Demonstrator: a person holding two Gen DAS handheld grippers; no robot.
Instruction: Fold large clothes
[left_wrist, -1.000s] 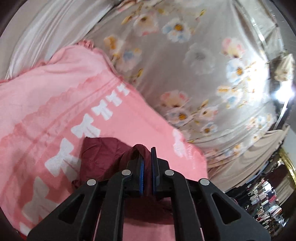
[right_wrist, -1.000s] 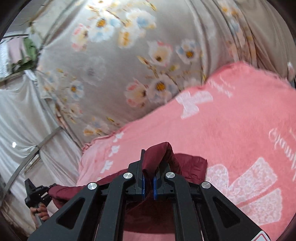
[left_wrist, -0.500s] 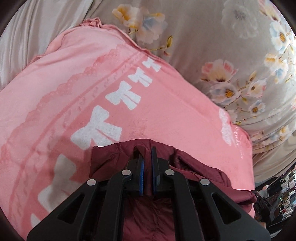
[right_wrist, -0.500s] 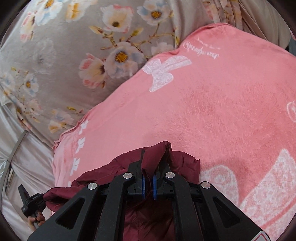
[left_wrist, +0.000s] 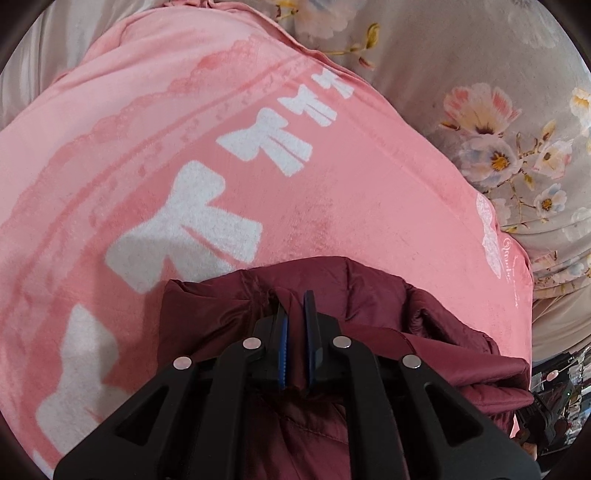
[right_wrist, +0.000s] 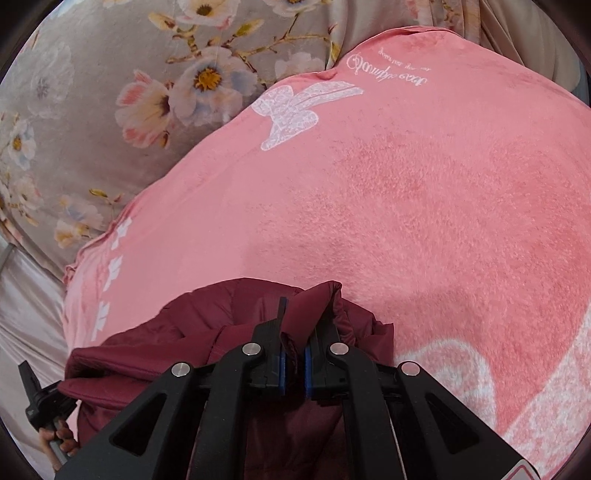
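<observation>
Fingers (right_wrist: 281, 314) pinch jacket (right_wrist: 207, 321); left hand (right_wrist: 55, 437) visible.

Floral bedsheet (left_wrist: 480, 55); pink blanket (left_wrist: 184, 110) spread on it.

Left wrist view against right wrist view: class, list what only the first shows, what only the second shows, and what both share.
Only the left wrist view shows the row of solid white bow prints along the blanket's lace-patterned border, and cluttered shelving at the lower right edge.

Only the right wrist view shows a lacy white bow print beneath cursive lettering, and the person's hand gripping the other tool.

Both show the plush pink blanket, the grey floral bedsheet, and the quilted maroon jacket, pinched by the left tool and the right tool.
</observation>
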